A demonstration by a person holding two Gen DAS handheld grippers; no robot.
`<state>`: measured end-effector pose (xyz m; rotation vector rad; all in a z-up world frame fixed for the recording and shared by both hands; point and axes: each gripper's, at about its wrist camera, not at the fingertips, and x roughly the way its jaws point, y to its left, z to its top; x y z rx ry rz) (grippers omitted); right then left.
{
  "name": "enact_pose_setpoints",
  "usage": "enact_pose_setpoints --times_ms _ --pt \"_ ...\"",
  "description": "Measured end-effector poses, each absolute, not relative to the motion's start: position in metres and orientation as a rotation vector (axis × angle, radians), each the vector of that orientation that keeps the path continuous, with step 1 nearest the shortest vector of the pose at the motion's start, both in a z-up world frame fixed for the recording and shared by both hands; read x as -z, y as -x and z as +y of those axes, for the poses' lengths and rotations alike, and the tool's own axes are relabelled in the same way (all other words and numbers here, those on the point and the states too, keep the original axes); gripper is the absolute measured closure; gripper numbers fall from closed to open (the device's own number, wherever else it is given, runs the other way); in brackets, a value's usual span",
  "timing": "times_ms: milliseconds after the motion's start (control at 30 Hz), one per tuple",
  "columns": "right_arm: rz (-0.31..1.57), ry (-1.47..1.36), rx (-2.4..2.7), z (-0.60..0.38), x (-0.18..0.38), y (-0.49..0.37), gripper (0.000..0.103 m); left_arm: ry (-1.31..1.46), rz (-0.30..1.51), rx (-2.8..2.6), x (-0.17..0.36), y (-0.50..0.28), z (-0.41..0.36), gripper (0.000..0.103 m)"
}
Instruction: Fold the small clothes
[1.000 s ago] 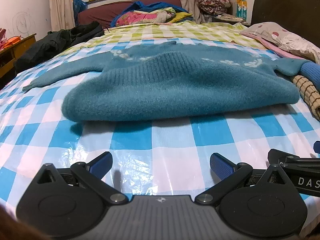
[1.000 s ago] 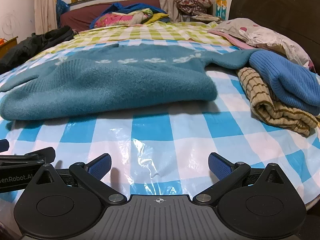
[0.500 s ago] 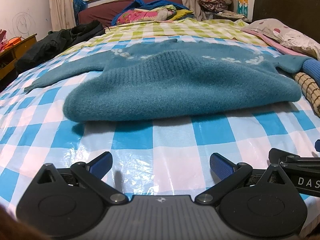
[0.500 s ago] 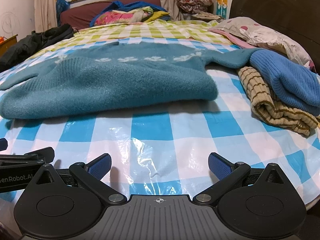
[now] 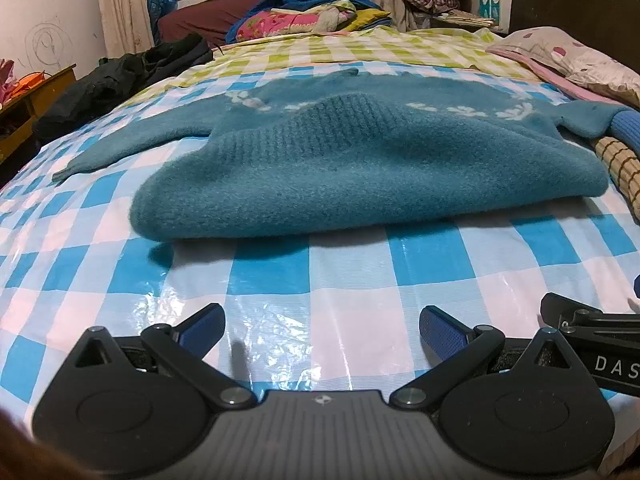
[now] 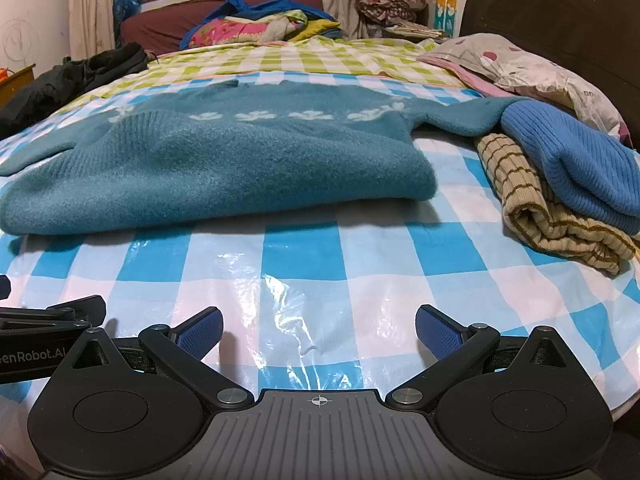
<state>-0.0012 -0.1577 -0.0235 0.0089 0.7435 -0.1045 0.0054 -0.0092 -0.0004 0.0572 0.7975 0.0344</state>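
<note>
Checked plastic bed cover (image 5: 348,268) under me, teal sweater (image 5: 360,176) folded ahead, both my left gripper (image 5: 322,326) and right gripper (image 6: 318,324) fingers spread apart, empty.

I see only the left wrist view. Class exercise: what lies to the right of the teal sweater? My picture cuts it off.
Observer: In the right wrist view a blue knit garment lies on top of a beige striped garment, both folded, beside the teal sweater.
Operator: Does the sweater's right sleeve touch that pile?
Observer: Its sleeve end runs up to the blue knit and appears to slip under its edge.
Operator: Is the right gripper holding anything?
Observer: No. The right gripper is open over bare checked plastic sheet, short of the sweater.
</note>
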Motion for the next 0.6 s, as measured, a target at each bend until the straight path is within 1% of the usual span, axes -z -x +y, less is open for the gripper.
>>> enact_pose_setpoints --times_ms 600 --pt "0.746 -0.004 0.103 -0.1562 0.0214 0.0008 0.002 -0.063 0.812 -0.044 -0.0016 -0.0054 -0.0094 0.000"
